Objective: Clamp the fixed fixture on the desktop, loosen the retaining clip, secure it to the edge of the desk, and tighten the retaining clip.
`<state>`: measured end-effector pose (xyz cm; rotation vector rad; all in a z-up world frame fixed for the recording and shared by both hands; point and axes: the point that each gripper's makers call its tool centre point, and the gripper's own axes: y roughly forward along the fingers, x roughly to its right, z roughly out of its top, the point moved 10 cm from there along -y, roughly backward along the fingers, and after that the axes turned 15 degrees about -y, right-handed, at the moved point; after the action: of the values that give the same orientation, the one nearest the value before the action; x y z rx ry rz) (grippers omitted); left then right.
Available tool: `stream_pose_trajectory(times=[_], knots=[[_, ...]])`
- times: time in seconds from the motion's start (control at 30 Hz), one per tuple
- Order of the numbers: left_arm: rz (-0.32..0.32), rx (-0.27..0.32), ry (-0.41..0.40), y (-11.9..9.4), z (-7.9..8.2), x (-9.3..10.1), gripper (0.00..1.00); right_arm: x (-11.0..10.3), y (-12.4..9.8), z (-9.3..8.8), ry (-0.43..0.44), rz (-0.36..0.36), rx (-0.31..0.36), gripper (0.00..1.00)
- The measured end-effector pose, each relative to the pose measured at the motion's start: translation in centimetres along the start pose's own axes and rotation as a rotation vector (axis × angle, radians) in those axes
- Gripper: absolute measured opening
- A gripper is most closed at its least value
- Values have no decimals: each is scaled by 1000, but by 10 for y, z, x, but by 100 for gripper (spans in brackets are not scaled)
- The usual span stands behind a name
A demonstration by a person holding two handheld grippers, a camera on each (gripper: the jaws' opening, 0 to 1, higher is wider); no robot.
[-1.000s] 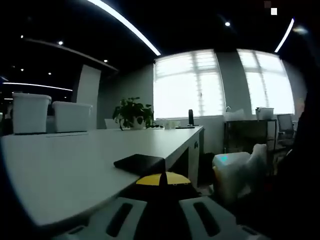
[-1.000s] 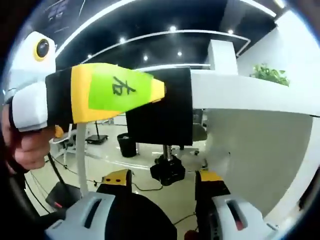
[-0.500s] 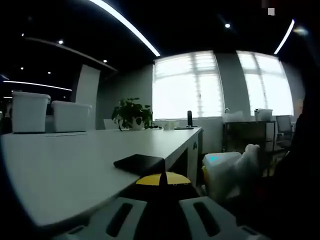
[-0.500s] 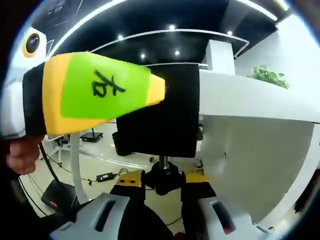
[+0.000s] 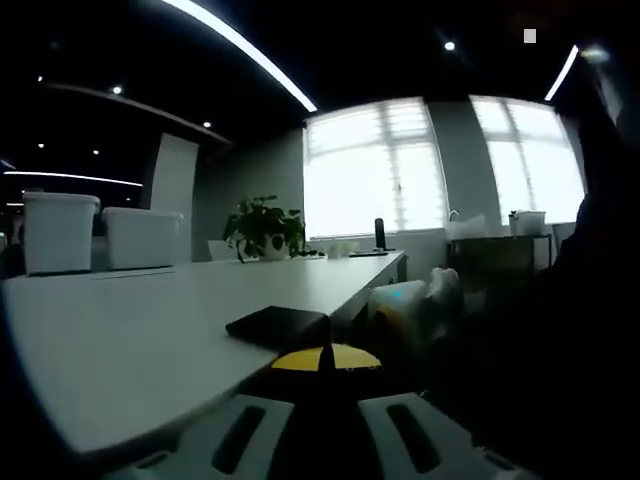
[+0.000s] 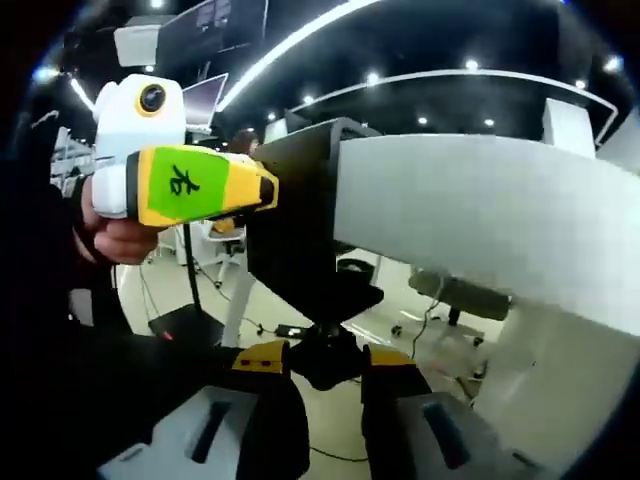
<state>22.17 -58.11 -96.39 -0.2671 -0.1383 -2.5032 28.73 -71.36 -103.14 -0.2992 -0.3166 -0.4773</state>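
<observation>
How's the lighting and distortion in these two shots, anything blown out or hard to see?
Left gripper view: the windows are blown out, so the room reads dark and the right side is near black. Right gripper view: evenly lit, but fisheye bends the desk edge, and the black fixture shows little detail.

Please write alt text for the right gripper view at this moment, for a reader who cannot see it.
The right tongs close around the black knob under a black clamp fixture that sits on the edge of a white desk. The left tongs, held by a hand, press against the fixture's side.
</observation>
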Motion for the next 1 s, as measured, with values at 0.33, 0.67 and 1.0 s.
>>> stream_pose_trajectory(times=[0.33, 0.67, 1.0], knots=[[0, 6, -7, 0, 0, 1, 1, 17, 4, -9, -5, 82, 43, 25], [1, 5, -4, 1, 0, 0, 1, 0, -5, -5, 110, -104, -69, 29], [9, -3, 1, 1, 1, 1, 1, -51, -11, 18, 181, -492, -122, 48]])
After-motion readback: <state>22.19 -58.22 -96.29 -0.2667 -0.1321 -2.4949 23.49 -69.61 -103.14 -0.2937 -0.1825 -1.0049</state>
